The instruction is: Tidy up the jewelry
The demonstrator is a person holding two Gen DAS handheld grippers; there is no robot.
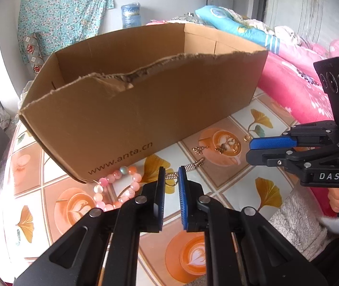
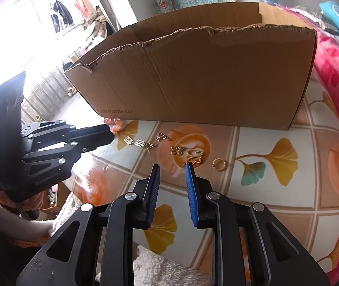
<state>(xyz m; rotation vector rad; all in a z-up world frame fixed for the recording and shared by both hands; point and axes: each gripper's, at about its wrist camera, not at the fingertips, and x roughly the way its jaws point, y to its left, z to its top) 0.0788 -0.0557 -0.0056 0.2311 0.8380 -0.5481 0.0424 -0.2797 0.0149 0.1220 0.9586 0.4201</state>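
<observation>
Pink beaded bracelet [image 1: 115,190] lies at the cardboard box's [image 1: 145,109] left corner on the table [image 1: 252,186]; rightward, silver chain [image 1: 190,166], gold charms [image 2: 188,153], gold ring [image 2: 219,164]. Left tongs [image 1: 171,174] narrowly parted over the chain, right tongs [image 2: 172,166] released, empty.

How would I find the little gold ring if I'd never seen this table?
Start at the big brown cardboard box on the table with the leaf and coffee-cup patterned cloth. In front of it lies a row of small gold jewelry. The plain gold ring lies at the row's right end, beside the gold clover-shaped charm; it alone is a simple round hoop.
</observation>
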